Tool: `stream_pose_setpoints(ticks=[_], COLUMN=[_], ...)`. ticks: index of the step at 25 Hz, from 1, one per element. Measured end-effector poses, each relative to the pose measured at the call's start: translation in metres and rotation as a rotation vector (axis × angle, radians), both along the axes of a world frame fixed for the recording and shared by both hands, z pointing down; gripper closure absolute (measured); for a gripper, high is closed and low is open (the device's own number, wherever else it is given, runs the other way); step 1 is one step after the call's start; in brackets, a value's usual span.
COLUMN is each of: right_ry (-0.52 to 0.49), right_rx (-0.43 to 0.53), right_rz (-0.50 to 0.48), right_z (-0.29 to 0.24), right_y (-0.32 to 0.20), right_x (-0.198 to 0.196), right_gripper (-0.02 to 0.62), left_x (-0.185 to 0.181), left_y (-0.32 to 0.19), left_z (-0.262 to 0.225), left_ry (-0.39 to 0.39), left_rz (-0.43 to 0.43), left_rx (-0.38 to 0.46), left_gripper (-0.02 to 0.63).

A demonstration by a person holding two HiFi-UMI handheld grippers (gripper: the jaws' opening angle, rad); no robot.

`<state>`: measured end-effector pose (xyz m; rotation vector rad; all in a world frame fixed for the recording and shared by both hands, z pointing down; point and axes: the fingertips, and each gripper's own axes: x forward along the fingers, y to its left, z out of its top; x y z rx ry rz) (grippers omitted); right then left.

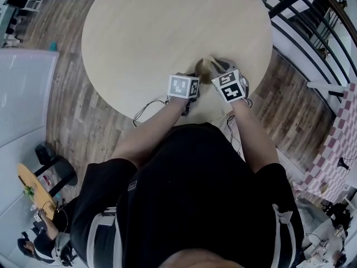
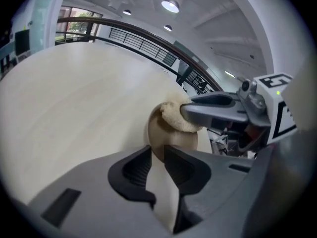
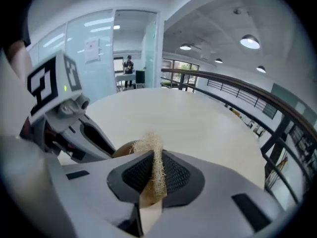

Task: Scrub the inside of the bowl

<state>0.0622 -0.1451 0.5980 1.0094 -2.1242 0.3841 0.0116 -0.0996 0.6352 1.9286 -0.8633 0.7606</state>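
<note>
A small tan bowl [image 2: 171, 139] stands on the round pale table [image 1: 167, 27] near its front edge, mostly hidden by the grippers in the head view. My left gripper [image 2: 157, 156] reaches the bowl's near rim; the rim sits between its jaws, which stand a little apart and show a gap. My right gripper [image 3: 152, 165] is shut on a pale fibrous sponge [image 3: 154, 152]. In the left gripper view the sponge [image 2: 173, 117] rests on the bowl's far rim, under the right gripper's fingers [image 2: 213, 108]. The left gripper's fingers [image 3: 94, 138] show beside the bowl [image 3: 124, 148].
A dark metal railing [image 1: 301, 15] curves behind the table at the right. Wood floor [image 1: 67, 105] surrounds the table. A checkered cloth [image 1: 334, 144] lies at the far right. A small yellow table [image 1: 33, 188] stands at the lower left with a person next to it.
</note>
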Motion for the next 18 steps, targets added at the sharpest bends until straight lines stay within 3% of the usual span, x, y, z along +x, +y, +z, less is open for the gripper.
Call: stream_pose_setpoints(ticks=[3, 6, 9, 13, 18], right_ry=[-0.145, -0.176, -0.097, 0.072, 0.226], right_rx=[0.015, 0.051, 0.084, 0.076, 0.042], right_rz=[0.07, 0.092, 0.031, -0.167, -0.361], right_z=[-0.025, -0.048, -0.055, -0.042, -0.016], right_y=[-0.008, -0.011, -0.004, 0.018, 0.044], right_x=[0.009, 0.025, 0.034, 0.019, -0.007], right_gripper=[0.535, 0.535, 0.535, 0.535, 0.535], left_x=[0.008, 0.003, -0.003, -0.012, 0.019], left_y=[-0.002, -0.008, -0.015, -0.037, -0.076], left_z=[0.011, -0.013, -0.023, -0.021, -0.01], left_ry=[-0.001, -0.056, -0.094, -0.168, -0.207], left_rz=[0.084, 0.132, 0.166, 0.259, 0.551], left_rx=[0.052, 0.111, 0.166, 0.238, 0.345], left_gripper=[0.479, 0.44, 0.423, 0.413, 0.417])
